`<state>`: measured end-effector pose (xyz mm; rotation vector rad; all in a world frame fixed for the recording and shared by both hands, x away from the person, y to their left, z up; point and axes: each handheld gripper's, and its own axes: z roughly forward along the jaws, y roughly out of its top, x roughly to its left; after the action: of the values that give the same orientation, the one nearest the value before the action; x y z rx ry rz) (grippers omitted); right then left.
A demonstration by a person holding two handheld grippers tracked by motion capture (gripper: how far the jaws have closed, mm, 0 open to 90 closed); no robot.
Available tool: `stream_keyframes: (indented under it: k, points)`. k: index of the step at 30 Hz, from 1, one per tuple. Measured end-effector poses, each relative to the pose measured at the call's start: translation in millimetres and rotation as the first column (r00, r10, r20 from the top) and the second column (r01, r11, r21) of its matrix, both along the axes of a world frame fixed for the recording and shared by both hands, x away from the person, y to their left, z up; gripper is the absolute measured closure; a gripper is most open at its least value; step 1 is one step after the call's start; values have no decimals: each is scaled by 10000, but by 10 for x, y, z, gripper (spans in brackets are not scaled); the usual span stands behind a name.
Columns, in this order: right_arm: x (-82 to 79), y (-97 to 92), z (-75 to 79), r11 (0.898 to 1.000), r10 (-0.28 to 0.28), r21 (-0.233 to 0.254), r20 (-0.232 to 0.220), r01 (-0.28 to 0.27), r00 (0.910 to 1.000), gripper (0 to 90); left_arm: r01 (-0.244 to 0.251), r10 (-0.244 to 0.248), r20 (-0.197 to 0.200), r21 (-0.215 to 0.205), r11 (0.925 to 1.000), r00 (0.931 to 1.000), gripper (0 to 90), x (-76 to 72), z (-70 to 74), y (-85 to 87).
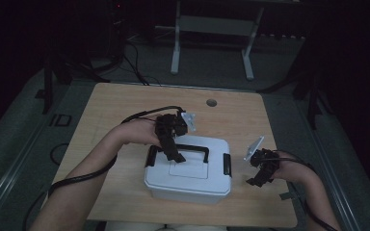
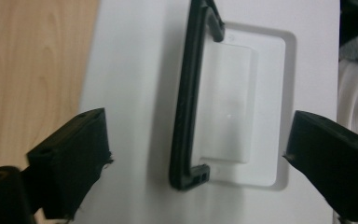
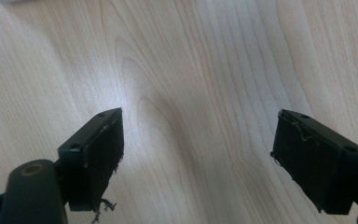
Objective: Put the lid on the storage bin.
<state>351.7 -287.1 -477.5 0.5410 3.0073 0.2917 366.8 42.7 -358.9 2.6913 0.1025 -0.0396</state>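
White plastic box (image 1: 189, 174), lidded, sits on your side of the wooden table (image 1: 125, 106), slightly right of its middle. Black handle (image 2: 186, 107) lies across the lid, beside a shallow rectangular recess (image 2: 256, 107). Black latch (image 1: 227, 164) on the box's right end, another on its left end.

Your left gripper (image 1: 176, 155) hangs over the lid at the handle's left end; its jaws are spread wide, the handle between them and untouched by either, nothing gripped.

Your right gripper (image 1: 258, 179) is just off the box's right end, over bare wood; its jaws are spread wide too, with nothing between them.

Cables trail from both grippers back along your forearms. Round hole (image 1: 211, 102) near the table's far edge.
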Motion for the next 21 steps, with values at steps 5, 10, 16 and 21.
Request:
stream_keyframes:
  k: [5,10,16,21]
  points:
    - [9,-23,27,9987,-384,330,153,379,9991,162,-547,559,192,-603,9967,9982,23,32,61,228]
    - [12,-63,31,9963,-648,586,315,629,9974,162,-1024,1083,446,-1179,9877,9931,23,44,91,447]
    - [18,-83,14,9929,-888,816,251,865,9957,162,-1651,1843,1051,-1691,9717,9772,23,77,96,707]
    - [5,-99,27,9878,-1140,1109,341,1096,9929,162,-2201,2478,1263,-1992,9549,9606,23,106,65,934]
